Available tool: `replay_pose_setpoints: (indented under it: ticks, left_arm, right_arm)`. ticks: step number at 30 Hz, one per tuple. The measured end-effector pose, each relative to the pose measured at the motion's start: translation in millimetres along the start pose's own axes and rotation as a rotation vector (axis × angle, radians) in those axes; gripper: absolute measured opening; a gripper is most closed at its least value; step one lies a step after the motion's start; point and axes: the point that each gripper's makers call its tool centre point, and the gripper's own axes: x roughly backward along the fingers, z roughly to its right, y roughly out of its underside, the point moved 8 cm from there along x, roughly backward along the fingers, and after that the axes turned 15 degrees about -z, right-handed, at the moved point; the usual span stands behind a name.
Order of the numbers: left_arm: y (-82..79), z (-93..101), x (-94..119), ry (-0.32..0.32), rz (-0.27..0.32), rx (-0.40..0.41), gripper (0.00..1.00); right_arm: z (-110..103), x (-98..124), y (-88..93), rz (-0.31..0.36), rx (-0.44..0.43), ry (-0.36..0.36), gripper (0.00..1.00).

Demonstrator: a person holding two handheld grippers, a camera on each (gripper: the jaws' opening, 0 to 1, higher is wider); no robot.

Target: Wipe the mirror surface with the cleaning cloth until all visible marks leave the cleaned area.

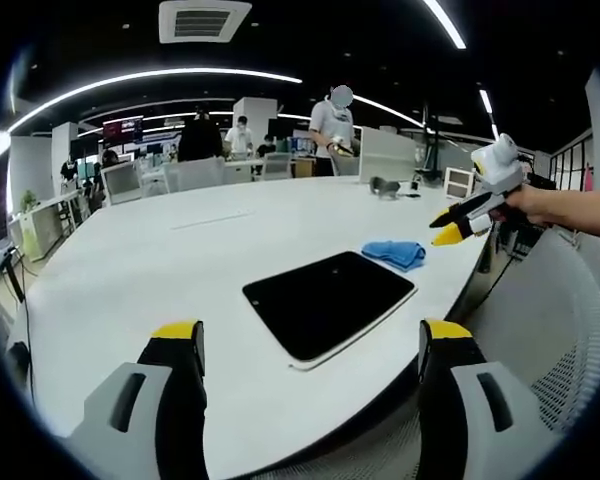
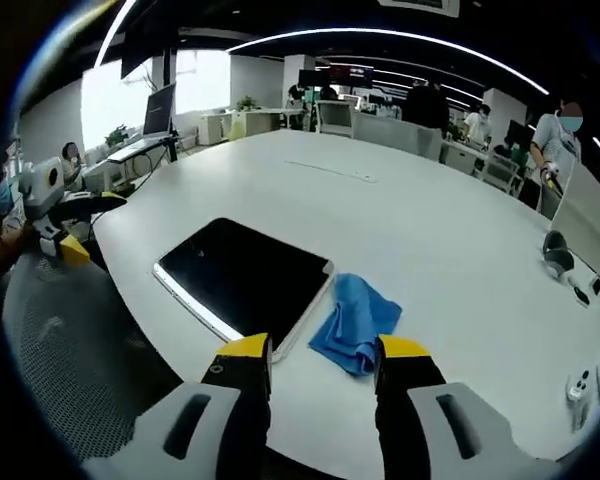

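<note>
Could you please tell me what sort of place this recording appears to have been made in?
Most likely an open-plan office. A large white table holds the mirror and blue cleaning cloth; behind it stand desks with monitors, office chairs and several people, under strip ceiling lights.

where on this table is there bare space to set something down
The table lies bare beyond the mirror and cloth, toward its far edge. It is crowded where cloth touches mirror, and by the small items at the right edge.

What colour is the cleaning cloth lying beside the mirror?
Blue: the crumpled blue cleaning cloth is seen best in the right gripper view, beside the dark rectangular mirror.
</note>
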Motion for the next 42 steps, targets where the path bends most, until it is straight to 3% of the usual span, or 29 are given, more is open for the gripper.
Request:
replay_pose_setpoints:
  ticks: [8, 13, 29, 42]
  left_arm:
    - [-0.1, 0.6, 0, 0.007, 0.002, -0.001, 0.86]
    - [0.6, 1.7, -1, 0.019, -0.005, -0.006, 0.86]
    - [1.5, 1.6, -1, 0.013, -0.012, -0.006, 0.86]
    - [1.6, 2.2, -2, 0.023, -0.016, -0.009, 0.85]
  right_arm:
    - [15, -22, -4.6, -0.046, 0.019, 0.001, 0.29]
    - [28, -38, -6.7, -0.056, -0.019, -0.027, 0.26]
    - [40, -81, -10.3, -0.115, -0.055, -0.036, 0.16]
    - [39, -90, -12.1, -0.125, -0.041, -0.049, 0.06]
